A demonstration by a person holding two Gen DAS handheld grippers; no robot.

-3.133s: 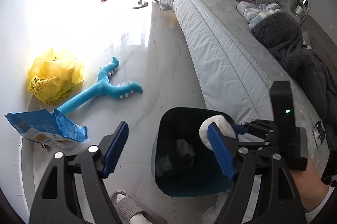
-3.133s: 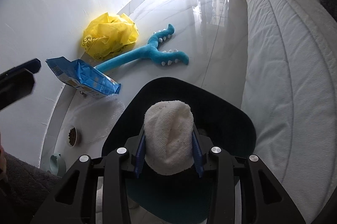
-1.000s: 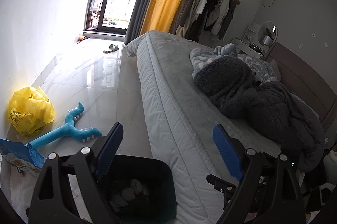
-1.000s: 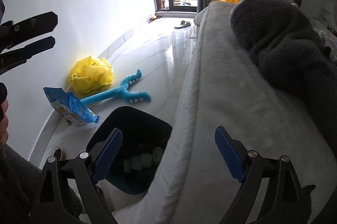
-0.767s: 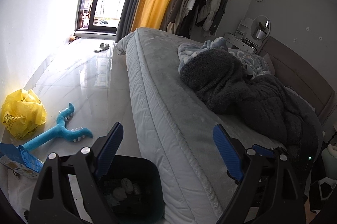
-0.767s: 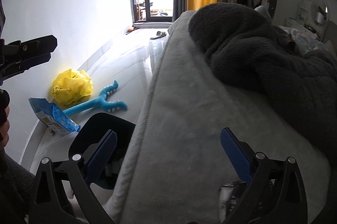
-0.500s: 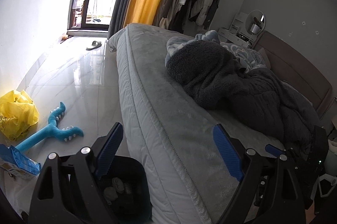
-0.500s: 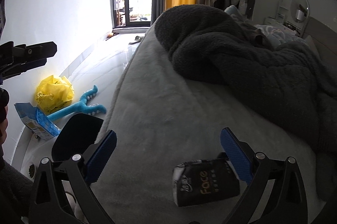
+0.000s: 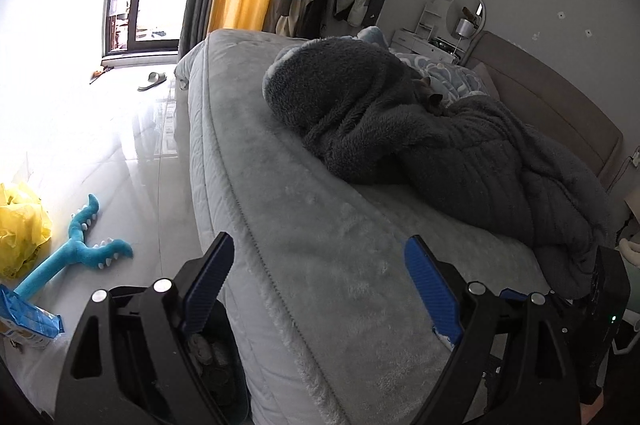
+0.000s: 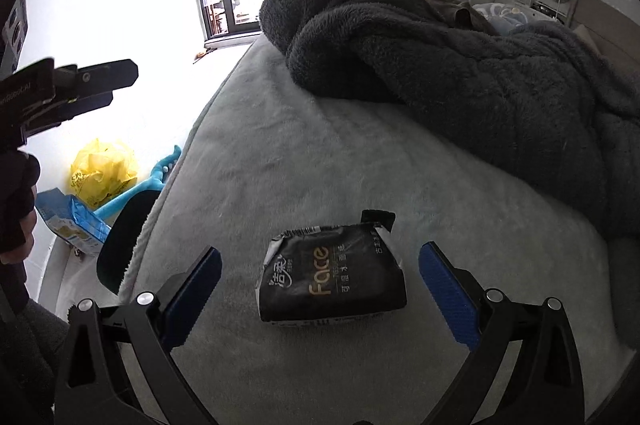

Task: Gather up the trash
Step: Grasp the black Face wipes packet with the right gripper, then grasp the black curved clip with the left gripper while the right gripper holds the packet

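Right tongs (image 10: 318,283) pitched down over grey plush bed (image 10: 280,161), spread wide, empty — black soft tissue pack (image 10: 332,283) lies between blue pads, untouched. Left tongs (image 9: 320,275) also agape — nothing held.

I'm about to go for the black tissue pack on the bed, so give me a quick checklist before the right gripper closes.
1. Right gripper open, nothing held: ok.
2. Black tissue pack between the open fingers, untouched: ok.
3. Pack lies flat on the bed, apart from the dark blanket: ok.
4. Left gripper open and empty: ok.
5. Trash bin beside the bed: ok.
6. Room left in the bin: cannot tell.
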